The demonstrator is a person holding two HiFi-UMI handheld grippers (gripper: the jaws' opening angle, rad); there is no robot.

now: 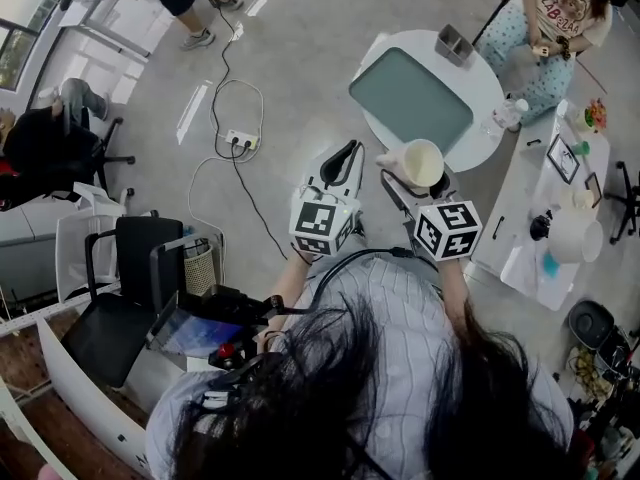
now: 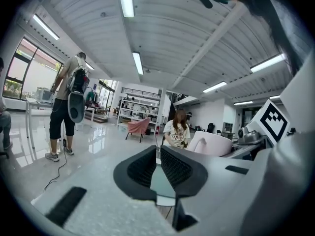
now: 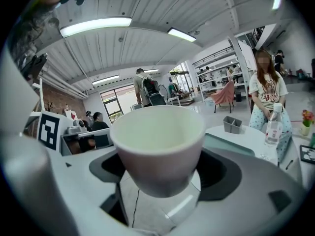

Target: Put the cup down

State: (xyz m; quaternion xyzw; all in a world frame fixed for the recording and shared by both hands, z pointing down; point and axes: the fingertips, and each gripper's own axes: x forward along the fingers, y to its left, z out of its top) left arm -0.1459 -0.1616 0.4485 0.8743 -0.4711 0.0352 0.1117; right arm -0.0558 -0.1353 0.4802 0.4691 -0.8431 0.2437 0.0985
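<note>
The white cup (image 3: pixel 157 146) is held in the air, pinched between the jaws of the right gripper (image 3: pixel 161 173) near the round table (image 1: pixel 487 86), and has not yet been set down, while the left gripper (image 2: pixel 158 167) is pressed nearly together on nothing.

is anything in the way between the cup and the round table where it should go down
Nothing visible does. The right gripper holds the cup by the table's near edge. The green mat is bare, and the grey box and bottle stand off at the rim.
</note>
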